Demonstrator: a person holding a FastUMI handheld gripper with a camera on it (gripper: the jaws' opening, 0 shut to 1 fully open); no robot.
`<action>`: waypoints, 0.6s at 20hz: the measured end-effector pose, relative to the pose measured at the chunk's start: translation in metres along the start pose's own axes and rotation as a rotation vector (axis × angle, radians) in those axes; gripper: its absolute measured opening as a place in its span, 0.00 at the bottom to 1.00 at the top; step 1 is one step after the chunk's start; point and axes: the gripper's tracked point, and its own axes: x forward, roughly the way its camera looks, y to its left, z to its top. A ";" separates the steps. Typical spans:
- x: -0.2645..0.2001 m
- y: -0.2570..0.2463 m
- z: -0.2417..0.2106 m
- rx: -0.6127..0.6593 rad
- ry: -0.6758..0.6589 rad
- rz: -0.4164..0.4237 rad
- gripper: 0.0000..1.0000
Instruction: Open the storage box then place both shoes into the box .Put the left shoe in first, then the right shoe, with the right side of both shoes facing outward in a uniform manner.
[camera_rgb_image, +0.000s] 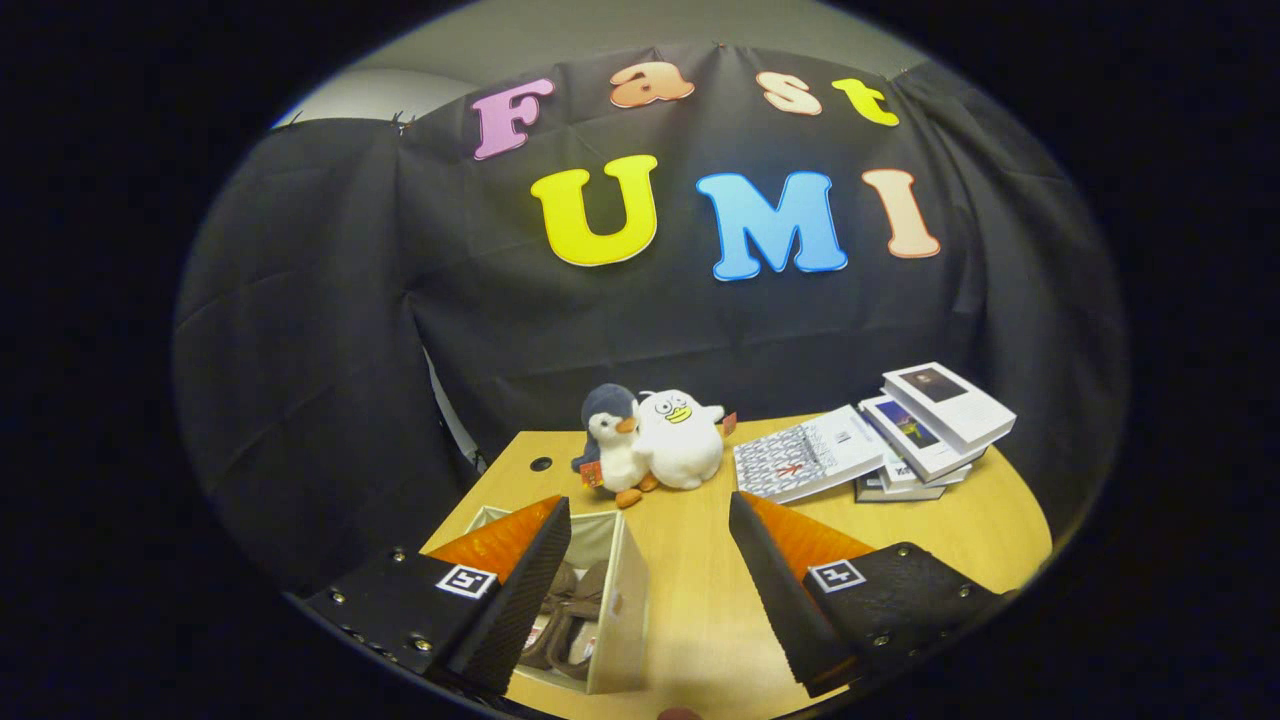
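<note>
gripper (650, 575) spread wide, holding nothing | storage box (625, 610) open beneath my left finger, brown shoes (570, 615) inside (count unclear) | I judge task nearly done

Two plush toys (655, 440) beside stacked books (880, 435) on table (700, 600).

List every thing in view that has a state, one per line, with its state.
gripper: open, fingers apart, holding nothing.
storage box: open on top, brown shoes inside.
plush penguin: upright, leaning on white plush duck.
books: closed, stacked loosely.
</note>
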 end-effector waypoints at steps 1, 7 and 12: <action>-0.013 -0.006 0.012 -0.022 -0.024 -0.013 0.98; -0.037 -0.049 0.056 -0.110 -0.177 -0.067 0.98; -0.058 -0.079 0.090 -0.138 -0.305 -0.106 0.97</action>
